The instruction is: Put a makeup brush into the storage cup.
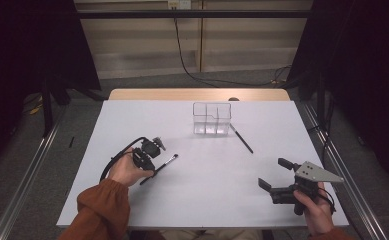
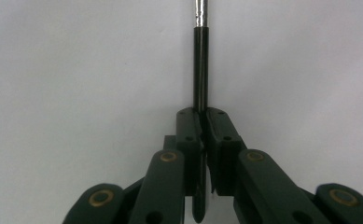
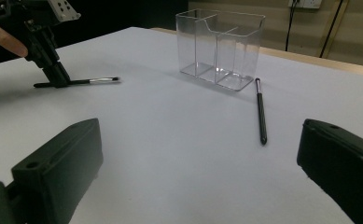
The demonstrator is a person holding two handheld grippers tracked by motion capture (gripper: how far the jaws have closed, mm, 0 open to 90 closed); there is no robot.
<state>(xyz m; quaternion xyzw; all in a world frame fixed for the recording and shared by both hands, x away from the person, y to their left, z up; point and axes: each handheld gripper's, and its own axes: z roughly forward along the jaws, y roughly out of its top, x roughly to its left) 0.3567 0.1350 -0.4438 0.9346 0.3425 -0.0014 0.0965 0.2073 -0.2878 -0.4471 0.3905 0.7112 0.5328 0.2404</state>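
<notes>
Left gripper (image 1: 154, 159) at the table's 8 o'clock, pointed down at the sheet. Jaws clenched on the black handle of a small brush (image 1: 163, 167). In the left gripper view the pads meet on the handle (image 2: 200, 70), which runs straight up toward 12 o'clock to a silver collar at the top edge. The handle's rounded end shows below the pads, between the jaw arms.

From the right gripper view, that gripper (image 3: 55, 77) stands on the brush (image 3: 83, 81). The brush lies flat on the table, with its handle end sticking out to 9 o'clock and the silver collar and dark bristle tip to 3 o'clock. In the high view it lies slantwise, tip toward 1 o'clock. The person's left hand (image 1: 127, 170) wraps the gripper body; rust-orange sleeve behind it.

Right gripper (image 1: 277, 175) at the table's 4 o'clock, held in the right hand (image 1: 314, 210), jaws spread wide apart with nothing between them, aimed toward 10 o'clock.

White table (image 1: 202, 200). A clear plastic holder (image 1: 211, 118) with compartments stands upright toward 12 o'clock. A second brush (image 1: 242, 139) lies flat just off the holder's 4 o'clock corner, well apart from both grippers.
</notes>
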